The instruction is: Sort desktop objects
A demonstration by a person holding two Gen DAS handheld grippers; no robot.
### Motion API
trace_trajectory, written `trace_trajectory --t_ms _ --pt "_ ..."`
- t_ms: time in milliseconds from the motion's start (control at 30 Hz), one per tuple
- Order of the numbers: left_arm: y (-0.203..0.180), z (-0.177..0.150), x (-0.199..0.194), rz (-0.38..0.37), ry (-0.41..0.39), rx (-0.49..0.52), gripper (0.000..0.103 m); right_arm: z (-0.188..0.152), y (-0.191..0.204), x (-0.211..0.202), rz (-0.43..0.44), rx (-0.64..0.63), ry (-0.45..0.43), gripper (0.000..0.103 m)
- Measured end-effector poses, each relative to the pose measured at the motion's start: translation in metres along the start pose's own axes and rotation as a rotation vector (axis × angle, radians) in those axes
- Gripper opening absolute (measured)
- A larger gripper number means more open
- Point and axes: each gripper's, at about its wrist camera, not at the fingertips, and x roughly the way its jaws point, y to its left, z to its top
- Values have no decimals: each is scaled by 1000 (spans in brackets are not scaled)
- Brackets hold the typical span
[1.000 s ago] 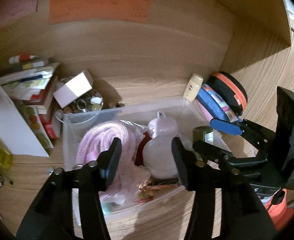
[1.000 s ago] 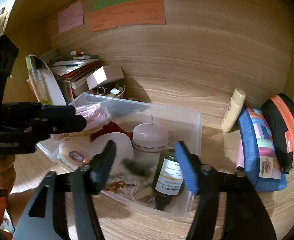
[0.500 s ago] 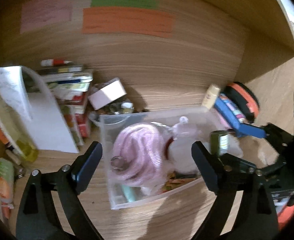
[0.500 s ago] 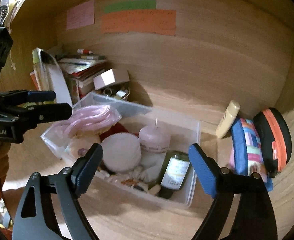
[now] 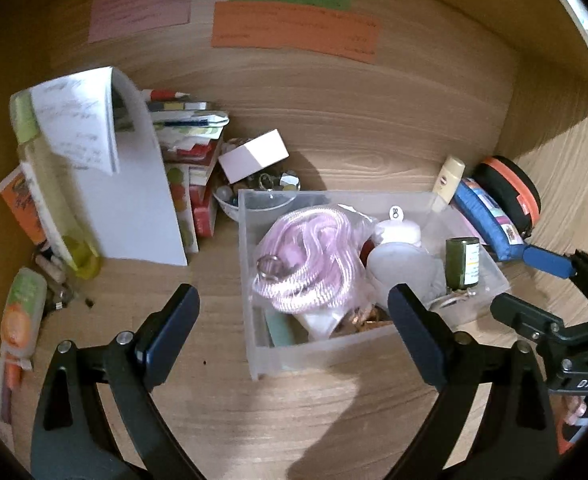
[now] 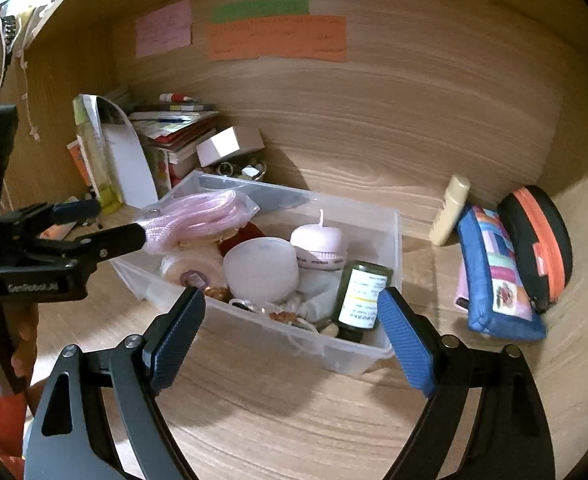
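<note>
Clear plastic bin [image 5: 317, 356]: stands on the wooden desk [image 5: 294, 420], near the middle, one short wall toward the left gripper.

Contents of bin:
- Bag of pink coiled cord [image 5: 309, 256], at the left end, rising above the rim.
- Pale pink candle [image 6: 319, 240] with a white wick, toward the back.
- Round white lidded jar [image 6: 260, 270], in front of the candle.
- Dark green bottle [image 6: 359, 296] with a pale label, at the right front corner, leaning.
- Roll of white tape [image 6: 188, 266] and small brownish oddments along the front wall; too jumbled to name.

Right of bin, against the back panel:
- Cream tube [image 6: 449, 210], propped upright.
- Blue patchwork pouch [image 6: 493, 276], on edge.
- Black case with orange zip [image 6: 537, 244], leaning just behind the pouch.

Left of bin:
- Stack of books and papers [image 5: 192, 136] with a red-and-white pen on top.
- Small white box [image 5: 254, 156], resting over a glass bowl of trinkets [image 5: 262, 194].
- White sheet [image 5: 134, 200], leaning and curled over at the top.
- Yellow-green bottle [image 5: 54, 184], leaning.
- Orange-and-green packet [image 5: 22, 312], lying flat near the edge.

Back panel: pink, green and orange paper notes [image 5: 294, 32].

Left gripper [image 5: 294, 316]: jaws spread wide, holding nothing, hovering over the near left part of the bin.

Right gripper [image 6: 292, 328]: blue pads spread wide, holding nothing, poised before the bin's front wall.
</note>
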Motion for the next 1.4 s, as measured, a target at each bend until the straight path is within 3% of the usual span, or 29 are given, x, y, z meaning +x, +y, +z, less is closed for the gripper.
trace_trajectory --t_ms 500,1400 --pt "-19 -12 -13 23 -61 43 96 -14 4 -10 -15 37 -9 87" --pt "-34 -16 -6 -17 -34 105 96 -16 7 2 5 70 25 87"
